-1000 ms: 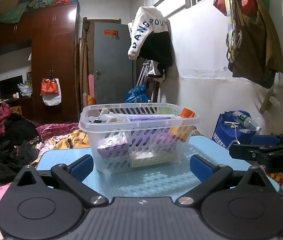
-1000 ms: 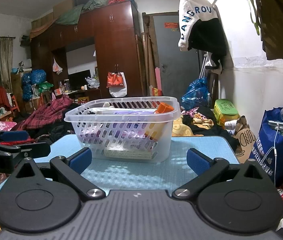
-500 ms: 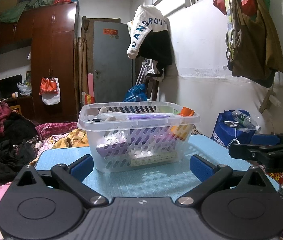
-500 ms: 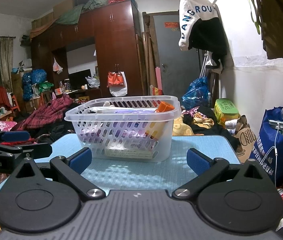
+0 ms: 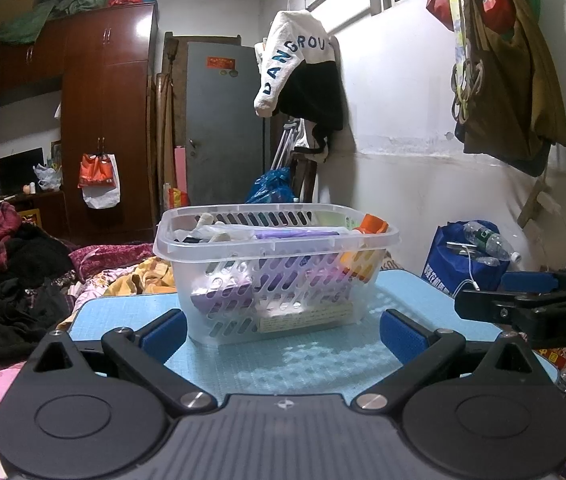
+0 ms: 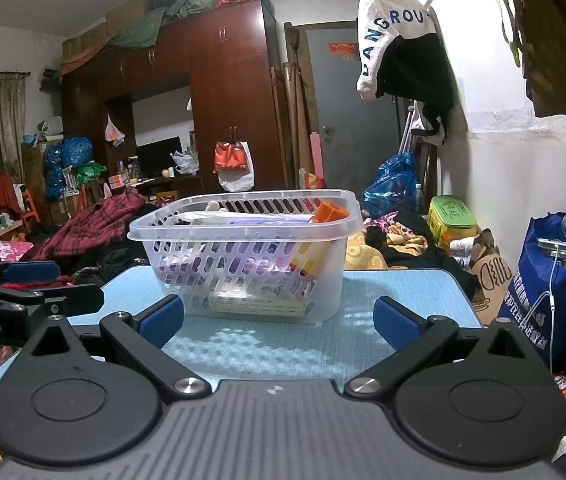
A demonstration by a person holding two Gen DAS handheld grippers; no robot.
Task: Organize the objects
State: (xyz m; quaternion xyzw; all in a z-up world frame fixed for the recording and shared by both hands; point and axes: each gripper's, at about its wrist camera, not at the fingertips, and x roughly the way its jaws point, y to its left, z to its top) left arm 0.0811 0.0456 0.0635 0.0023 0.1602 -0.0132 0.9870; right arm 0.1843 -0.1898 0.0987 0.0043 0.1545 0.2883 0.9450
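Blue rubber pads tip my fingers, and on both hands they stand spread wide with nothing between them: my left gripper (image 5: pixel 281 330) and my right gripper (image 6: pixel 279 320) both hover low over the near edge of the table (image 5: pixel 323 364), empty. Just ahead, about the middle of the light blue tabletop, sits the clear plastic basket (image 5: pixel 275 276), slotted on its sides and already full: an orange-capped bottle (image 5: pixel 365 240) leans in its right end, purple items (image 5: pixel 219 300) lie low inside, and a paper label shows near the bottom. I see nothing loose on the table around it, so I judge the sorting is either about done or starts from what is in the basket. If I lift something out, I would come in over the rim, not through the wall, take the orange-capped bottle first since it stands proud, and steady the light basket with my other gripper so it does not slide.
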